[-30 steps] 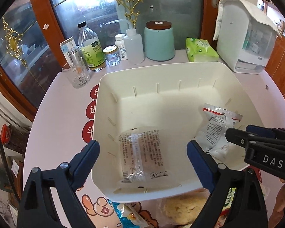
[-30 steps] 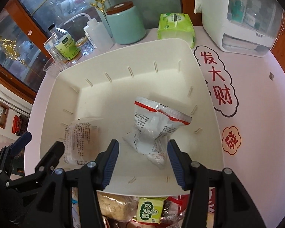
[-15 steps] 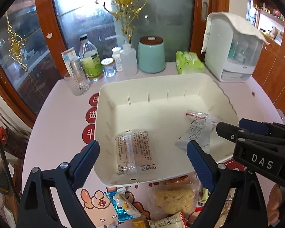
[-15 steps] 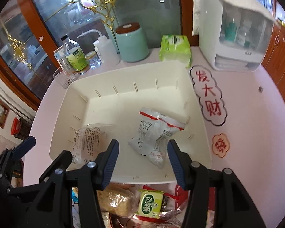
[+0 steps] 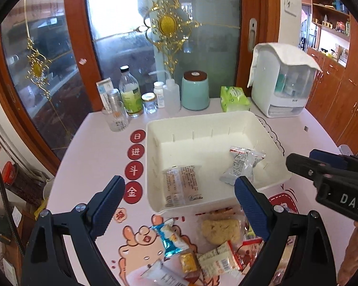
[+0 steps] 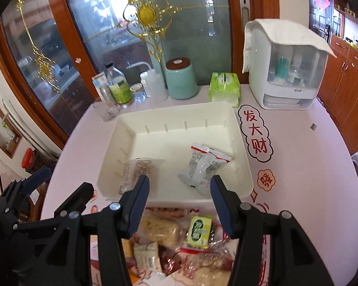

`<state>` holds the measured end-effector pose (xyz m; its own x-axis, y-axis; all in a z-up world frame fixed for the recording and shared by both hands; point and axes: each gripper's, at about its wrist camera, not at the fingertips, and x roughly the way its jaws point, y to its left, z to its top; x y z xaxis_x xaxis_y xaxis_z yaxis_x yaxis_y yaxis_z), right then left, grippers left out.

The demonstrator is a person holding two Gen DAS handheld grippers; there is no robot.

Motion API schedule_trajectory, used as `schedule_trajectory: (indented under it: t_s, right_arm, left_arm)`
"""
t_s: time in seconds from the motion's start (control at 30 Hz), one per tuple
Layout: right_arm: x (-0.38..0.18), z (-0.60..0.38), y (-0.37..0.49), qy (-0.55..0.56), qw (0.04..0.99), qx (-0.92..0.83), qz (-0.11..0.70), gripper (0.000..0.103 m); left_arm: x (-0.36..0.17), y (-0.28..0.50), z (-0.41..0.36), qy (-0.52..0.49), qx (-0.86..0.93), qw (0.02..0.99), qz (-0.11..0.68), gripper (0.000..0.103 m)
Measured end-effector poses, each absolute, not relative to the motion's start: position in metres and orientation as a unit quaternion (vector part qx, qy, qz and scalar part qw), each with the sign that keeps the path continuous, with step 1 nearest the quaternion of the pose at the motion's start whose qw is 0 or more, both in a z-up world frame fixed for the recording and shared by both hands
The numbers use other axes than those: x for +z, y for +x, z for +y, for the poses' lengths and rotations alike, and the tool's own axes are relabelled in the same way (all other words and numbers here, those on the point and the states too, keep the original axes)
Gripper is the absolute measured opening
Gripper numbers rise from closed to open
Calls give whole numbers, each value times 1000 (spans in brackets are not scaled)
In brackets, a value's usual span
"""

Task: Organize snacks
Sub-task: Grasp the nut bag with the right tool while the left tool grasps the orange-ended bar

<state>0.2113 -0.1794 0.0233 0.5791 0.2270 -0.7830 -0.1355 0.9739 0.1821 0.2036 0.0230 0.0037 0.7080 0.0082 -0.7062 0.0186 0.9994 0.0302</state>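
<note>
A white plastic bin (image 5: 202, 121) (image 6: 179, 112) stands on the pink table. In it lie a clear flat snack packet (image 5: 182, 182) (image 6: 136, 166) at the near left and a white-and-red snack bag (image 5: 243, 164) (image 6: 202, 164) at the near right. A pile of loose snacks (image 5: 214, 245) (image 6: 186, 238) lies on the table in front of the bin. My left gripper (image 5: 179, 212) is open and empty above the pile. My right gripper (image 6: 179, 205) is open and empty above the pile; it also shows in the left wrist view (image 5: 322, 174).
Along the back stand a glass (image 5: 115, 119), bottles (image 5: 130, 93), a teal canister (image 5: 194, 90) (image 6: 181, 78), a green tissue pack (image 5: 234, 97) (image 6: 224, 89) and a white dispenser (image 5: 284, 83) (image 6: 288, 71). Glass doors stand behind the table.
Both grippers have pulled back and up from the bin, still open. The two packets stay in the bin. The snack pile in front of the bin has come into view.
</note>
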Motion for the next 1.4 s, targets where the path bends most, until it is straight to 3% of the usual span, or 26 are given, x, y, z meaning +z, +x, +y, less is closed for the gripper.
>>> schedule_trajectory:
  t_s: [0.33,0.57,0.83,1.1,1.4]
  right_arm:
    - [58,-173,149,64,897,127,419,54]
    - [53,-157,101,28,903,144,405,54]
    - [11,-148,63,6,893,134,430,54]
    - [-67,-192,37,43,864,70,497,54]
    - [-129,-232,25,79,831,17,551,54]
  left_arm:
    - [30,143,57,-19,-14,931,364,93]
    - [11,112,85,-51,-2,925,376,93]
    - [-54,96,89,-44,27,907,417,92]
    - [-143,99,71,-24,45,872,487,92]
    - [-208,119,82,-89,95,817,562,93]
